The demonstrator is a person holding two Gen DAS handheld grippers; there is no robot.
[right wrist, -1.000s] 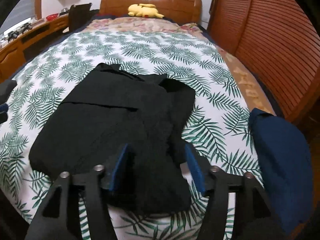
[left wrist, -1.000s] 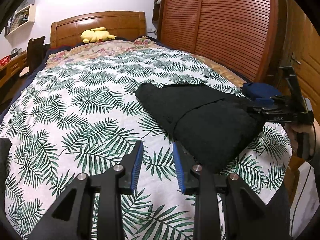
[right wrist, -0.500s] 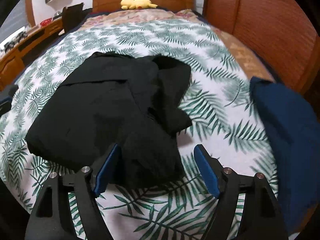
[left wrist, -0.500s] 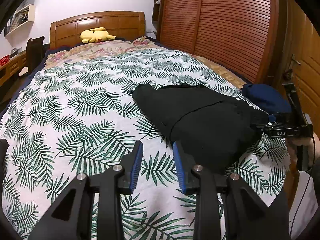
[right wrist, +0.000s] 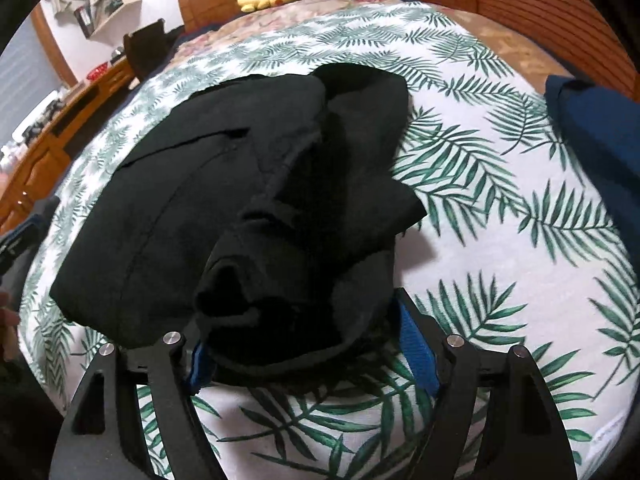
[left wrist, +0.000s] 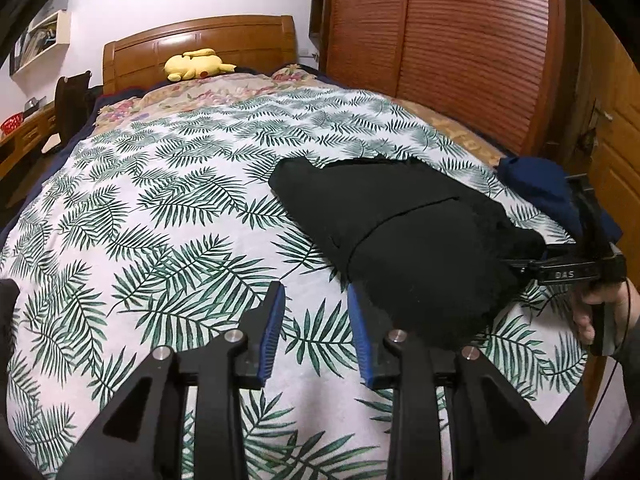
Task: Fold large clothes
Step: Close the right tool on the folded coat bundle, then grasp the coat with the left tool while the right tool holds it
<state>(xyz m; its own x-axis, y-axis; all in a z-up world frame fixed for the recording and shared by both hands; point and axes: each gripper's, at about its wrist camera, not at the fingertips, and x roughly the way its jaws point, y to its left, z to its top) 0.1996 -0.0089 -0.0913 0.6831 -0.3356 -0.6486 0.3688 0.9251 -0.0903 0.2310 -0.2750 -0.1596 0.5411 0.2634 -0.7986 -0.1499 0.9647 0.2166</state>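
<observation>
A black garment [left wrist: 404,236] of soft matte cloth lies bunched in a rough wedge on the bedspread [left wrist: 168,208], a smooth white sheet printed with green palm fronds. It sits ahead and to the right of the left tongs [left wrist: 316,336], whose blue ribbed pads stand parted with only bare sheet between them; the right pad is just beside the garment's rounded near edge.

In the right wrist view the right tongs [right wrist: 308,344] are spread wide, and a thick crumpled fold of the black cloth [right wrist: 288,208] mounds up between the two blue pads. Seams and a flap edge run across the flatter panel to the left of this fold.

To the right of the right tongs, apart from the black cloth, lies a dark blue garment [right wrist: 600,132] with a smoother surface. Far ahead, a yellow plush toy [left wrist: 196,64] rests against the glossy wooden headboard [left wrist: 200,44], and ribbed wooden wardrobe doors [left wrist: 460,40] rise to the right.
</observation>
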